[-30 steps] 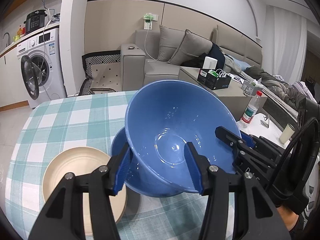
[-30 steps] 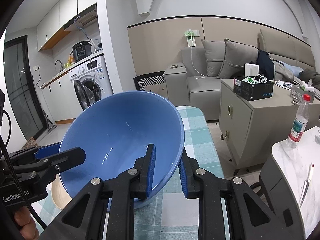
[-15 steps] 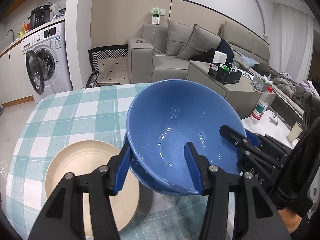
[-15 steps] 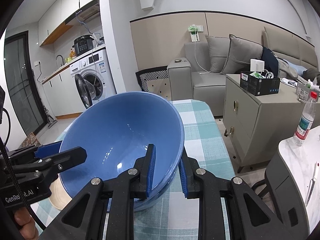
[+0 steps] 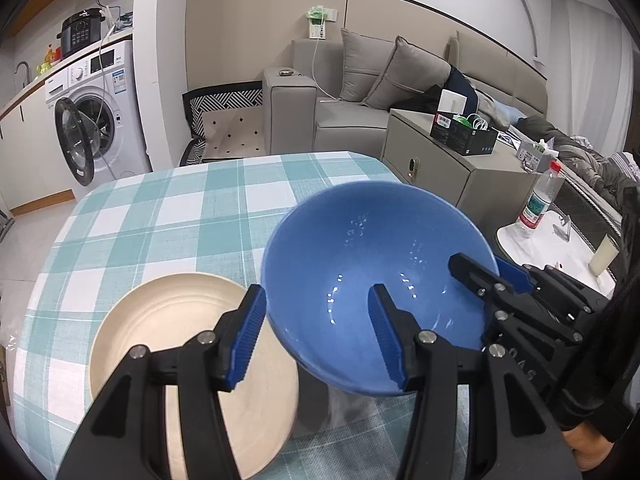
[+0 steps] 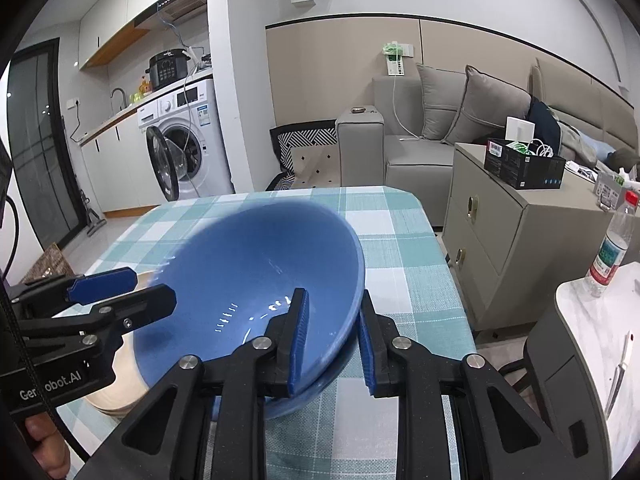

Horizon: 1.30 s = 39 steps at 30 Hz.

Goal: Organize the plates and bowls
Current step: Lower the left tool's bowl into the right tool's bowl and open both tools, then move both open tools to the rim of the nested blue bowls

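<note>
A large blue bowl (image 5: 360, 264) hangs low over the checked table (image 5: 160, 216), its far rim blurred. My left gripper (image 5: 316, 292) straddles the bowl's left wall, one pad outside and one inside, and is shut on it. My right gripper (image 6: 334, 296) is shut on the opposite rim of the blue bowl (image 6: 248, 280). Under it the edge of a second blue bowl (image 6: 316, 394) peeks out, and the upper one sits down into it. A beige plate (image 5: 172, 340) lies on the cloth just left of the bowls.
Behind the table stand a washing machine (image 5: 96, 120), a grey sofa (image 5: 352, 120) and a cabinet (image 6: 520, 232) with a black box on it. To the right, a small white table (image 6: 592, 320) bears a water bottle (image 6: 612, 248) and a knife (image 6: 620, 368).
Both grippers have sunk with the blue bowl. It has tipped from steeply tilted towards level and come down into the lower blue bowl beside the plate.
</note>
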Available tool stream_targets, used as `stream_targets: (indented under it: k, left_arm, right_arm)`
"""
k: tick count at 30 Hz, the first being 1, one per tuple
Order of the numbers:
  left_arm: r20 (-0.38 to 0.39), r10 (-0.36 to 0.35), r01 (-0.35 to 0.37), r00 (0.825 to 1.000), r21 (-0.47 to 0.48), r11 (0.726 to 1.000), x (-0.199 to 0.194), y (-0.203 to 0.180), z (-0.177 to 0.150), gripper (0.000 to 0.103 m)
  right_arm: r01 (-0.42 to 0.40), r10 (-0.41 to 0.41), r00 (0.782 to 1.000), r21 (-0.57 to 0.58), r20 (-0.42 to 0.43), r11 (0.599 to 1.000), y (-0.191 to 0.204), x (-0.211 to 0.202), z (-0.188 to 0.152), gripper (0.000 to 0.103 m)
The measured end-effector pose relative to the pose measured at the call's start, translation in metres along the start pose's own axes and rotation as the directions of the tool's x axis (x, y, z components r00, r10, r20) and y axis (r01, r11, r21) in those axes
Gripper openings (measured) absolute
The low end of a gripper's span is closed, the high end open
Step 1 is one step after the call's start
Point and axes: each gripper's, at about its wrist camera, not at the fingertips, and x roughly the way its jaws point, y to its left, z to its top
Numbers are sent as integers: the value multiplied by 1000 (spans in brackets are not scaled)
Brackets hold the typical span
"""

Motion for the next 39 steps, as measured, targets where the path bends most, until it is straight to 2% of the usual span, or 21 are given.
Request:
stream_targets:
  k: [6,9,11,13,14,16,18,20,23,25,28,33,39]
  left_arm:
    - [-9,-1,1,1000,13,1000,5,-1,-1,53]
    - [-12,13,-12,1000,16,1000,6,0,-2,53]
    - [-17,9,-9,1000,13,1000,6,1,-2,53]
    - [-22,9,-9,1000,8,1000,7,2,-3,54]
    - [-24,10,-10,1000,8,1000,7,2,-3,54]
    - [-31,10,-10,999,6,1000,9,3,-3,55]
    - [-36,10,-10,999,3,1000,9,4,-4,59]
    - [-35,15,-15,999,-1,1000,9,4,-4,68]
    - [-30,11,-11,999,-3,1000,7,6,-4,73]
    - [-22,12,-12,1000,-12,1000,6,9,-4,81]
    - [-18,8,-8,1000,-28,1000,5,14,-3,83]
    - [-10,0,0,1000,-53,999,2,21,0,98]
    - [-22,-2,0,1000,-49,999,5,28,1,103]
  right_arm:
    - [13,-13,1000,-11,1,1000,0,3,0,26]
    - [39,-39,999,-29,9,999,1,2,-1,39]
    - [41,-41,999,-27,16,999,0,0,-2,41]
    - [35,-35,999,-17,15,999,-4,-2,-1,52]
    - [29,-29,999,-12,16,999,-6,-4,-1,54]
    - [14,-13,1000,-6,14,1000,-9,-5,0,70]
    - [-7,7,1000,-2,17,1000,-11,-9,0,82]
    - [-11,11,1000,3,15,1000,-13,-11,0,85]
    - [-16,16,1000,5,4,1000,-15,-12,0,88]
    - [-19,19,1000,13,-2,1000,-18,-12,0,98]
    - [-41,41,999,32,2,999,-21,-14,0,101]
    - [-71,72,997,20,-23,997,-21,-14,1,102]
    - [-93,92,994,-15,-65,996,-20,-10,6,102]
